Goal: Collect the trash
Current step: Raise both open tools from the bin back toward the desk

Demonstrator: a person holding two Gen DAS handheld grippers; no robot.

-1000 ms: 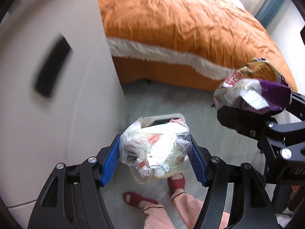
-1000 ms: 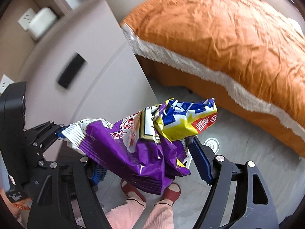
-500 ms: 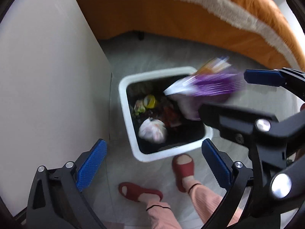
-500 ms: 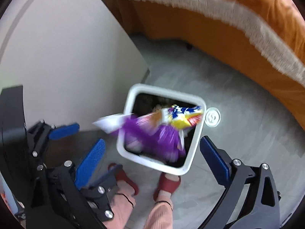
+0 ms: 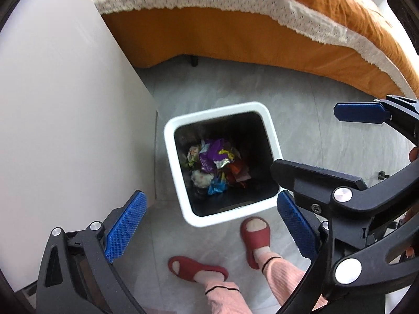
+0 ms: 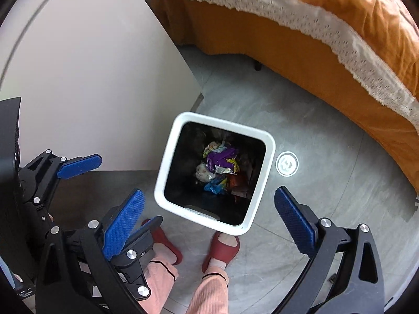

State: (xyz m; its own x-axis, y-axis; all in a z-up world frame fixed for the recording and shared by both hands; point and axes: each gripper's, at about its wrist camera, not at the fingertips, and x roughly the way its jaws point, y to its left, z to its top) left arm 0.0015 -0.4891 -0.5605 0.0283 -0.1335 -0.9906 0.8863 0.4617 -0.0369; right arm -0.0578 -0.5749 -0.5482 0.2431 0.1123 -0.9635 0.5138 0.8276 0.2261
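A white square bin (image 5: 222, 107) with a black liner stands on the grey floor right below both grippers. Inside it lie a crumpled purple snack bag (image 5: 209, 157), a white wad of bagged rubbish (image 5: 200, 179) and several bright wrappers. My left gripper (image 5: 210, 209) hangs open above the bin's near rim with nothing between its blue pads. My right gripper (image 6: 209, 204) is open too and holds nothing. In the right wrist view the bin (image 6: 167, 162) and the purple bag (image 6: 220, 158) sit between its fingers, far below them.
An orange bed (image 5: 262, 39) with a white lace edge runs across the back. A white cabinet panel (image 5: 65, 104) stands close on the bin's left. A person's feet in red slippers (image 5: 196, 267) touch the bin's near side. A round floor drain (image 6: 286, 163) lies to its right.
Both grippers opened and sank toward the bin. The clear bag of rubbish and the purple and yellow snack bags fell out of them and now lie inside the bin.
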